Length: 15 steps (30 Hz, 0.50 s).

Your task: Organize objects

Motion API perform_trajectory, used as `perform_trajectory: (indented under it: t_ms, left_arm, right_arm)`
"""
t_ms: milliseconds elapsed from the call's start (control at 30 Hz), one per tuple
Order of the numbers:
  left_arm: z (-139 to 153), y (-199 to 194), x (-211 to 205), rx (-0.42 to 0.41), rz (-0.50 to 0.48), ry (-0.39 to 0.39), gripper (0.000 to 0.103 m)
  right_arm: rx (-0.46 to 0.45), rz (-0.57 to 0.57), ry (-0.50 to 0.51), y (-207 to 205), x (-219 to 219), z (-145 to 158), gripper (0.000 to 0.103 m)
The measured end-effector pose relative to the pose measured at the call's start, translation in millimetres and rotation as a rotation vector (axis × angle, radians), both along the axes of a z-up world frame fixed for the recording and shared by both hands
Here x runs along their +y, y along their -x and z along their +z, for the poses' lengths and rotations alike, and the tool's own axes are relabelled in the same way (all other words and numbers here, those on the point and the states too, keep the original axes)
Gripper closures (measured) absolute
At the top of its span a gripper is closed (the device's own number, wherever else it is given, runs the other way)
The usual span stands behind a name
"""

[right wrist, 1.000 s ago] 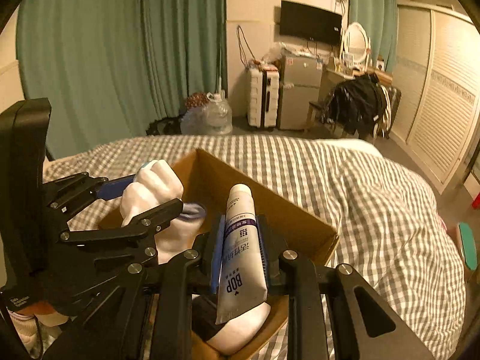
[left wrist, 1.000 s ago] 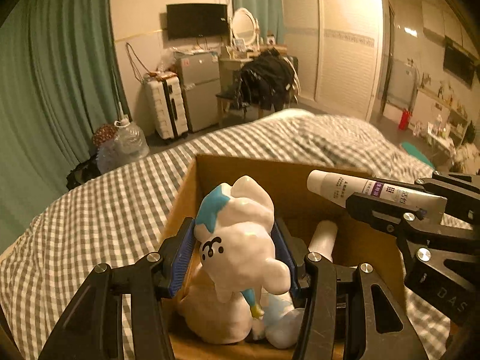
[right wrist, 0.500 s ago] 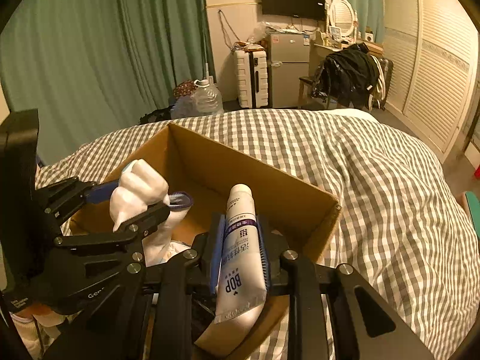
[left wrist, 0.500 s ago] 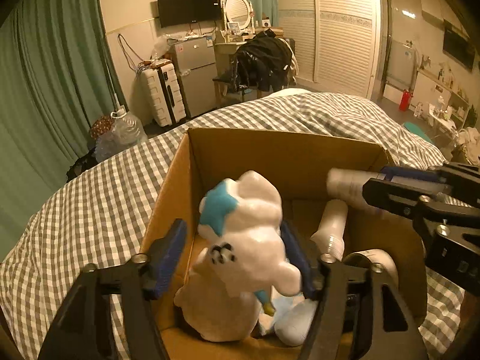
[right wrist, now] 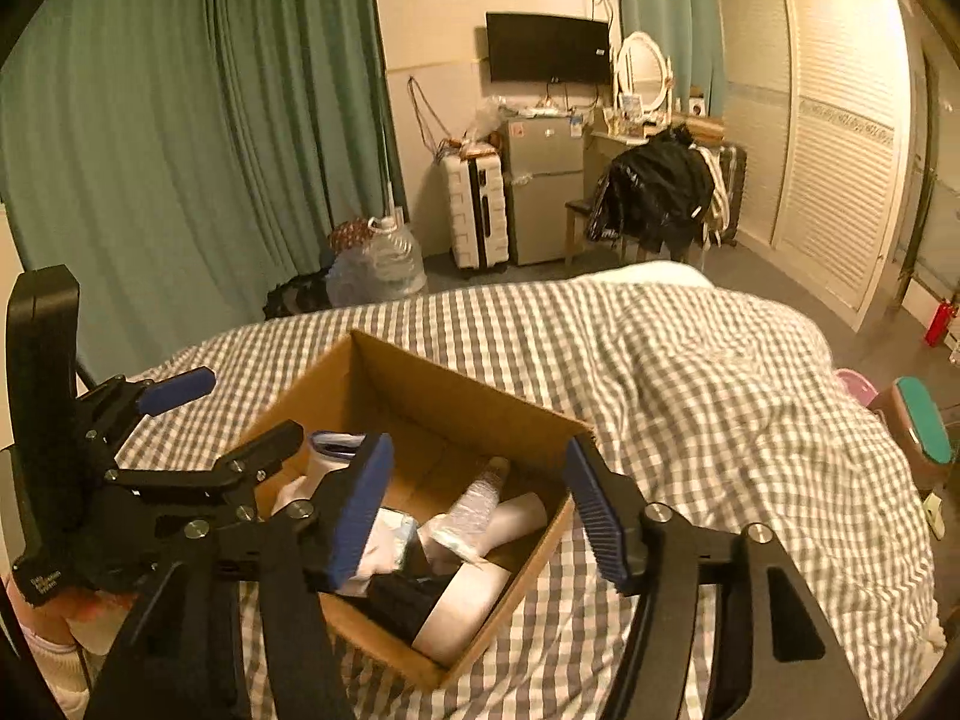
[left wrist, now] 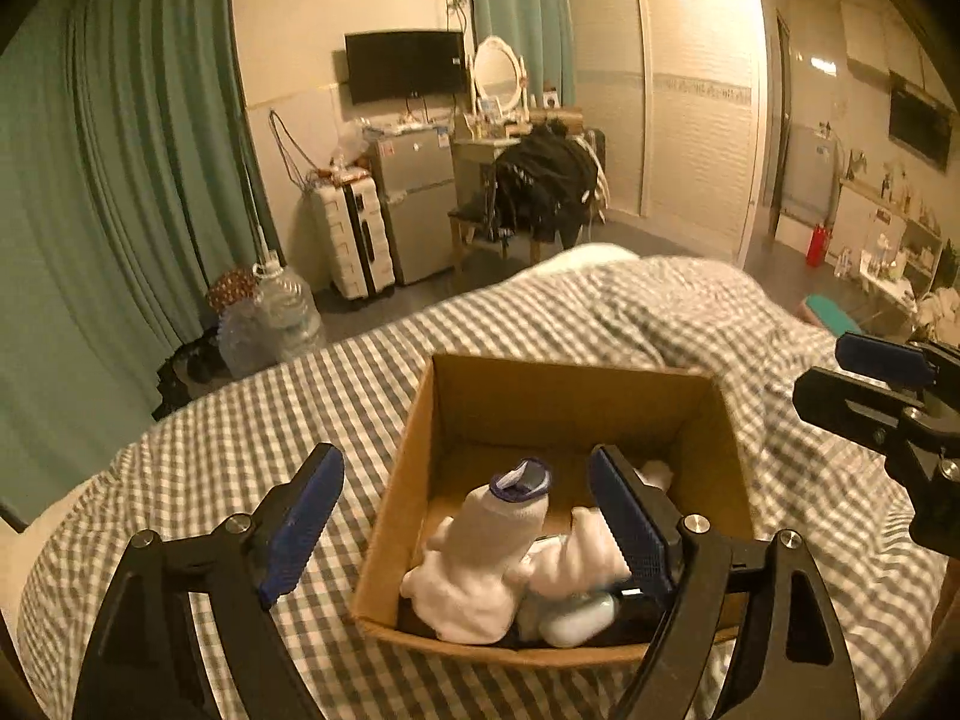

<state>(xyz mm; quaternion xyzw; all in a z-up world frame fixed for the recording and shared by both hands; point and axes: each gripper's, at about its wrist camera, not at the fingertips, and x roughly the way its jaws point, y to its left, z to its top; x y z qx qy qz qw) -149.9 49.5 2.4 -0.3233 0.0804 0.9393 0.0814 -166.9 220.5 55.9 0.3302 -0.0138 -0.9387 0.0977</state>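
Observation:
An open cardboard box [left wrist: 570,402] sits on the checked bedcover. Inside it, a white toy figure [left wrist: 480,576] lies tilted among other pale items. My left gripper [left wrist: 463,459] hovers above the box's near end, its jaws opening, the toy below them and untouched. In the right wrist view the white tube [right wrist: 474,510] lies in the box [right wrist: 420,372] on the other things. My right gripper [right wrist: 477,450] hangs over the box's near corner, jaws opening with nothing between them. The left gripper [right wrist: 231,414] shows at the left of that view, the right one [left wrist: 882,384] at the left view's right edge.
The box also holds white rolls and a dark item [right wrist: 408,600]. The grey-checked bedcover [left wrist: 240,450] spreads around it. Beyond the bed stand water jugs [left wrist: 270,318], a white suitcase [left wrist: 354,240], a small fridge and a chair draped with black clothes [left wrist: 540,186]. Green curtains hang left.
Both grippers let go: the toy and the tube left the jaws and now lie in the box. Both grippers rose back from the box with jaws spread wide.

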Motion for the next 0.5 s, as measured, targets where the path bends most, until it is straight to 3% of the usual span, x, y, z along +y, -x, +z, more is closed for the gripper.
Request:
perform_trajectory:
  t_ms: [100, 200, 267, 500]
  left_arm:
    - [20, -17, -3, 0.039, 0.002, -0.001, 0.015]
    - [42, -35, -9, 0.086, 0.009, -0.007, 0.005]
    - [55, -49, -14, 0.119, 0.009, -0.024, 0.005]
    - [80, -95, -27, 0.189, 0.008, -0.047, 0.002]
  right_arm:
    - [0.032, -0.008, 0.0, -17, -2, 21, 0.035]
    - [0.075, -0.008, 0.0, -38, -5, 43, 0.026]
    - [0.1, -0.014, -0.002, -48, -8, 55, 0.02]
    - [0.205, -0.057, -0.04, -97, -15, 85, 0.014]
